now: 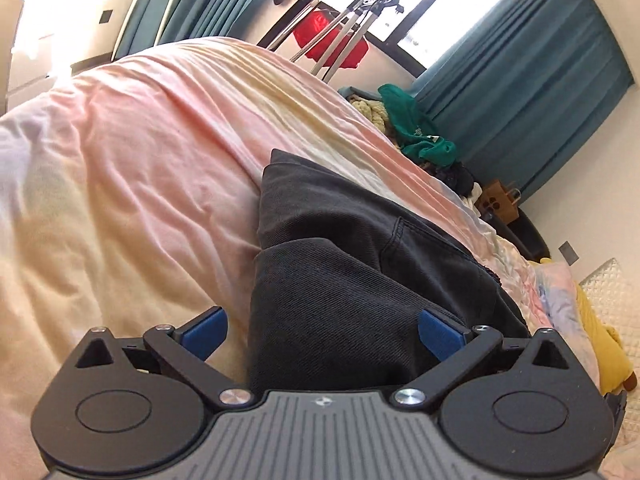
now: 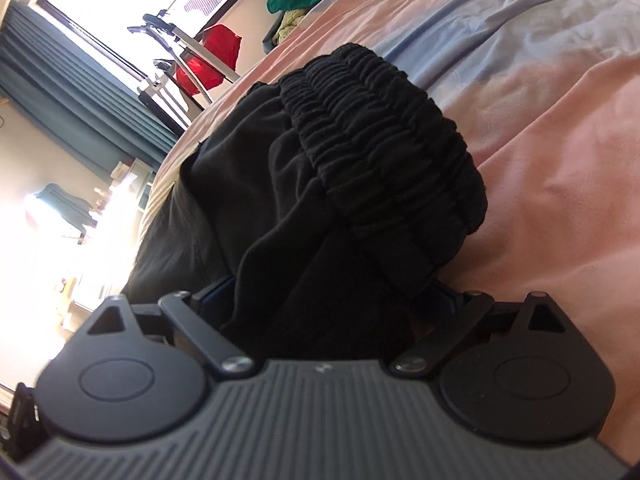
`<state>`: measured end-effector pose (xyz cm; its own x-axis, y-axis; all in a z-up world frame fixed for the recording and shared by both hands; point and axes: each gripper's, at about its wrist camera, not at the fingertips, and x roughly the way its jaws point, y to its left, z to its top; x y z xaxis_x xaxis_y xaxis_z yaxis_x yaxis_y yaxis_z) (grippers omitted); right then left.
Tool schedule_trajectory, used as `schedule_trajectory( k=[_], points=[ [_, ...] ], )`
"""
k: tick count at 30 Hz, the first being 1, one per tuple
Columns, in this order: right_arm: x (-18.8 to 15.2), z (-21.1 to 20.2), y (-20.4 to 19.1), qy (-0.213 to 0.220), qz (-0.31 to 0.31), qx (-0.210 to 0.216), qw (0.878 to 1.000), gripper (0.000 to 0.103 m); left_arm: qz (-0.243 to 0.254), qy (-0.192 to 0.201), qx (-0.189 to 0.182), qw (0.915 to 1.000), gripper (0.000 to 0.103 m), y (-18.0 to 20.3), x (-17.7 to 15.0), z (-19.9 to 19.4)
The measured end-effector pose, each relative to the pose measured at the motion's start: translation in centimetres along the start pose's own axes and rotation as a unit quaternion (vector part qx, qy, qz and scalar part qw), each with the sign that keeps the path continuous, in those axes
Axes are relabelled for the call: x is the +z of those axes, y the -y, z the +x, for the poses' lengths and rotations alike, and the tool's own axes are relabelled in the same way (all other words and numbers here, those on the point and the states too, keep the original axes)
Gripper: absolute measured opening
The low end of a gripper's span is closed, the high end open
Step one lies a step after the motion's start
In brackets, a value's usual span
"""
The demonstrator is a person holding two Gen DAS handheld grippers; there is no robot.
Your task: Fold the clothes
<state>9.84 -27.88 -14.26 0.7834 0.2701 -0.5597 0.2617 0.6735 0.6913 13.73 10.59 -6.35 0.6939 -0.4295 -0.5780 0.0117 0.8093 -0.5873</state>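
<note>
Left wrist view: both grippers [image 1: 322,330] [image 2: 332,300] spread wide around the dark trousers [image 1: 340,264], pink bedspread [image 1: 140,152] open beside.

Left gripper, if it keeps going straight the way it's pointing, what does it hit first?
Most likely the folded dark trousers on the bed: the left gripper is open, with that fabric already lying between its fingers. Depth is hard to judge.

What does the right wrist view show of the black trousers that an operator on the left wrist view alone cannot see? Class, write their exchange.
Operator: Where is the waistband?
Observer: The ribbed elastic waistband lies bunched at one end of the black trousers, on the pink bedcover.
Operator: And the right gripper?
Observer: It is open, jaws wide apart, with trouser cloth lying between them.
</note>
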Motion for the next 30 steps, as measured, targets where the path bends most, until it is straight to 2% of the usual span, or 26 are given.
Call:
schedule_trajectory(
  k=[2,5,9,10,12,15,16,18,19,21,23,26,30],
  points=[
    [0.4,0.7,0.3,-0.009,0.015,0.015,1.000,0.103,-0.042,-0.024,-0.013,0.9987,0.102,-1.0,-0.5,1.5],
    [1.0,1.0,0.2,-0.030,0.039,0.077,0.996,0.103,-0.085,-0.037,-0.028,0.9952,0.102,-2.5,-0.7,2.4],
    [1.1,-1.0,-1.0,-0.016,0.038,0.169,0.985,0.103,-0.121,-0.039,-0.046,0.9908,0.101,-3.7,-0.9,2.7],
    [1.1,-1.2,-1.3,-0.013,0.034,0.181,0.983,0.103,-0.124,-0.039,-0.049,0.9902,0.100,-3.9,-1.0,2.7],
    [1.0,-1.1,-1.8,-0.014,0.019,0.181,0.983,0.103,-0.130,-0.040,-0.057,0.9891,0.098,-4.1,-1.1,2.8],
    [0.6,0.5,-1.3,-0.034,0.022,0.147,0.988,0.103,-0.128,-0.049,-0.065,0.9884,0.097,-4.1,-1.4,3.3],
    [0.4,1.2,-1.2,-0.045,0.019,0.128,0.991,0.099,-0.125,-0.051,-0.065,0.9887,0.097,-3.9,-1.5,3.5],
    [0.1,1.8,-1.3,-0.053,0.002,0.098,0.994,0.078,-0.119,-0.053,-0.067,0.9892,0.094,-3.6,-1.7,3.9],
    [0.0,1.8,-1.4,-0.053,-0.003,0.093,0.994,0.074,-0.120,-0.053,-0.068,0.9890,0.086,-3.6,-1.8,4.0],
    [0.0,1.4,-1.8,-0.047,-0.005,0.096,0.994,0.051,-0.118,-0.051,-0.064,0.9897,0.081,-3.5,-2.0,4.1],
    [-0.1,0.7,-2.4,-0.038,-0.011,0.097,0.994,0.041,-0.095,-0.044,-0.048,0.9934,0.064,-2.9,-2.0,4.0],
    [-0.4,-0.7,-3.7,-0.023,-0.028,0.113,0.993,0.033,-0.069,-0.027,-0.031,0.9968,0.044,-1.7,-2.0,2.9],
    [-0.1,-3.6,-5.2,-0.008,-0.032,0.145,0.989,0.029,-0.057,-0.007,-0.036,0.9977,0.035,0.2,-1.6,0.9]
  ],
)
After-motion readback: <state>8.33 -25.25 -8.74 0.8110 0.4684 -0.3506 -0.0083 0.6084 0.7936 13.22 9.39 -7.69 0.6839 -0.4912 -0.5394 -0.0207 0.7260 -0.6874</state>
